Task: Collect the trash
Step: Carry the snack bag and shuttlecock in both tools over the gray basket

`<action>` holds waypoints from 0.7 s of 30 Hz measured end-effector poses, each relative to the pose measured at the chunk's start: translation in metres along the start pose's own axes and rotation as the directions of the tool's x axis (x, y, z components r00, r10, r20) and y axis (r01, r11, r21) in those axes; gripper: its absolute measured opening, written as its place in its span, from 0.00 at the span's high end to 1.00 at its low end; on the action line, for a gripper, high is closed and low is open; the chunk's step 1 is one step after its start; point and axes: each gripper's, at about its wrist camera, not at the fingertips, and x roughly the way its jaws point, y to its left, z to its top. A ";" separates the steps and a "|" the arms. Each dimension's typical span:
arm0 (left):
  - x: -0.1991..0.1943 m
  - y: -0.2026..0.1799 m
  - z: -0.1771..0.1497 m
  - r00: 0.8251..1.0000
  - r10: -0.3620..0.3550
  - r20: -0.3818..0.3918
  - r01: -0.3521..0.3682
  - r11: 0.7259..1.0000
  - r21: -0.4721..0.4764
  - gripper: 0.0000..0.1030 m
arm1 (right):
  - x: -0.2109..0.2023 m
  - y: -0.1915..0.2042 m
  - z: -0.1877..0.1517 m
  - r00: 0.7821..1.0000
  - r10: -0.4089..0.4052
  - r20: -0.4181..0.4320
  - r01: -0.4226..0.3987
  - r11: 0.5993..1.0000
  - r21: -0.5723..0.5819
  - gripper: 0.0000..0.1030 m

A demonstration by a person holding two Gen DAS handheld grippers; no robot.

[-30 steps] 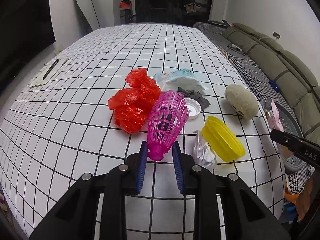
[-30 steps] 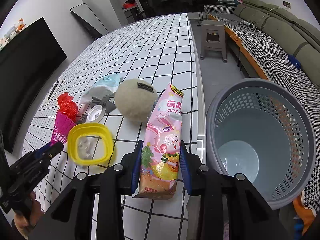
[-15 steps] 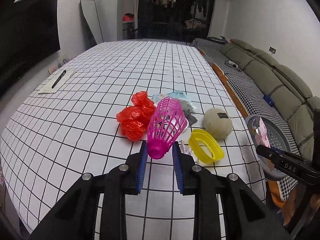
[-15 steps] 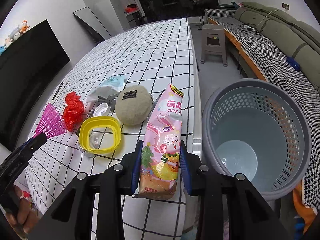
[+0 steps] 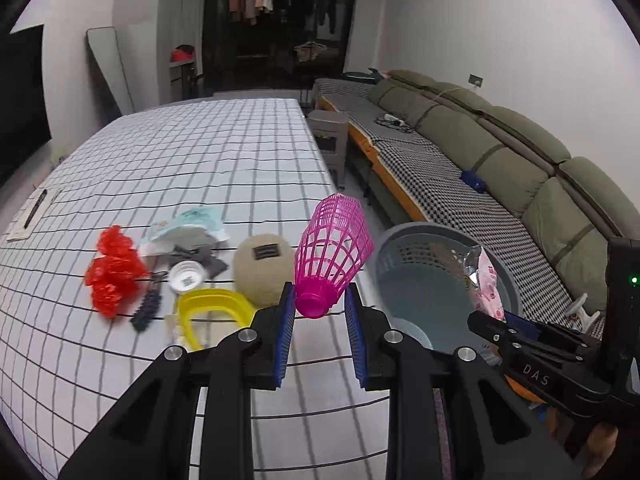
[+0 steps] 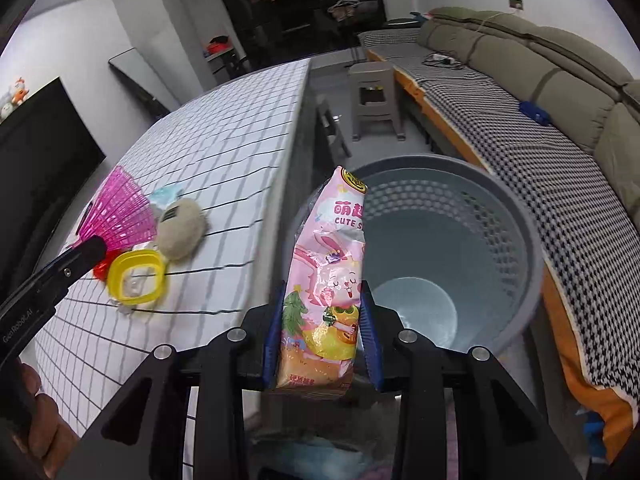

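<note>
Left wrist view shows the left gripper [image 5: 320, 312] pinching the round base of a pink plastic shuttlecock [image 5: 334, 250], whose open lattice skirt tilts up, just beside the grey basket [image 5: 404, 236]. The basket is round, with perforated walls and a smooth bottom, and it stands on the floor against the edge of the table [image 5: 200, 160], which has a white cloth with a black grid. On the table, left of the basket, lie a beige fuzzy ball [image 5: 262, 274], a yellow plastic ring [image 5: 216, 310], a small white cap [image 5: 186, 276], crumpled red plastic [image 5: 114, 272] and a pale blue packet [image 5: 192, 222]. The right gripper [image 6: 322, 340] clamps a glossy pink snack bag [image 6: 324, 280] upright over the near rim of the basket. Beyond the basket runs an olive sofa [image 5: 520, 152].
</note>
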 end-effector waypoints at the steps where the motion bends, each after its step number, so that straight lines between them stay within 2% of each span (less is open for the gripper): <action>1: 0.006 -0.012 0.001 1.000 -0.016 -0.012 0.016 1.000 0.018 0.75 | -0.001 -0.009 0.000 1.000 -0.010 0.002 0.010 1.000 0.009 0.68; 9: 0.045 -0.084 0.006 0.994 -0.081 -0.073 0.088 0.991 0.105 0.75 | 0.001 -0.069 -0.009 0.997 -0.081 0.002 0.081 0.996 0.048 0.68; 16: 0.078 -0.109 0.005 0.988 -0.074 -0.134 0.093 0.986 0.139 0.75 | 0.015 -0.100 -0.002 0.997 -0.074 -0.023 0.076 0.994 0.079 0.67; 21: 0.098 -0.117 0.007 0.982 -0.065 -0.178 0.092 0.985 0.146 0.75 | 0.025 -0.106 0.003 0.997 -0.056 -0.046 0.059 0.996 0.071 0.67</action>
